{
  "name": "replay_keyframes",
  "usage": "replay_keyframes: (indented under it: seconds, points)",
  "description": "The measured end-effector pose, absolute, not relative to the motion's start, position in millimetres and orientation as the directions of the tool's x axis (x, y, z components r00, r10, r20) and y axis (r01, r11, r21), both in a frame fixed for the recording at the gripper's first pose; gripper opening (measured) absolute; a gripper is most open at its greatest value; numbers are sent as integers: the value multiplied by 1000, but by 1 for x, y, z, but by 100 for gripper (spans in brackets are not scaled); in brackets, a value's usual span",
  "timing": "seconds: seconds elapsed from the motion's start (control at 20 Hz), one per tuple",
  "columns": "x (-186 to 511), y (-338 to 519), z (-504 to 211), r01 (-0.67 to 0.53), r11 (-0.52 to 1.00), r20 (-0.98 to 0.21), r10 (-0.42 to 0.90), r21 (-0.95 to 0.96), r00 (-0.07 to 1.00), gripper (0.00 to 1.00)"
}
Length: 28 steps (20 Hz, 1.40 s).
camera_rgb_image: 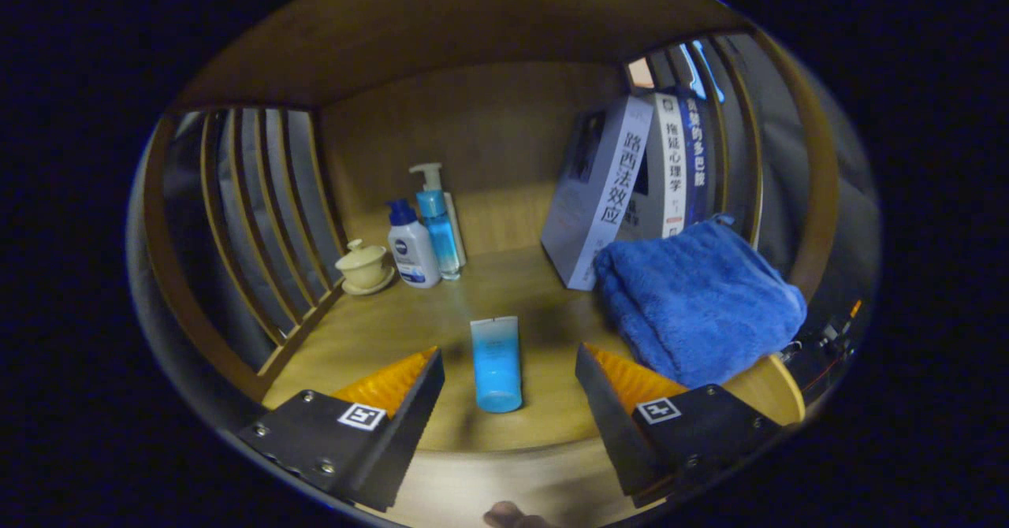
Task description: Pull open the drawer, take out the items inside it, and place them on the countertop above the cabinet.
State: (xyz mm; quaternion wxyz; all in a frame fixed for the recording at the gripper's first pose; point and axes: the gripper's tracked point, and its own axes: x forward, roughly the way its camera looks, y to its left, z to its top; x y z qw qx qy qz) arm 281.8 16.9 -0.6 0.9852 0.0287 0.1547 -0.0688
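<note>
The wooden tabletop [512, 284] was smooth and pale, closed in by a back panel and slatted sides. On it, from largest to smallest, were a row of books [631, 189] leaning to one side, a thick blue towel [698, 299] folded soft and fluffy just ahead of the right finger, two pump bottles [426, 236] of plastic standing together near the back, a small lidded ceramic cup [364, 266] on its saucer beside them, and a blue tube [497, 362]. The tube, flat and glossy, lay on the wood between the two fingers of the claw [508, 382], touching neither one. The claw was wide open and held nothing.

I think the tube was one item from the drawer, set down here. The risk was small but real: the slippery tube lay close to the front edge, so a finger brushing it while pulling away could roll or push it off. The leaning books could also slide if the towel was bumped
</note>
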Motion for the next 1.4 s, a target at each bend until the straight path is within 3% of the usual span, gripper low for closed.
replay_keyframes:
  seconds: [0.3,0.55,1.0,1.4]
  points:
    - [197,7,53,129,992,-165,-125,8,978,99]
    - [120,11,51,83,996,-160,-75,43,984,100]
    - [8,14,-17,76,996,-163,-81,-37,983,100]
    - [-17,23,-89,105,994,-167,-106,-16,980,99]
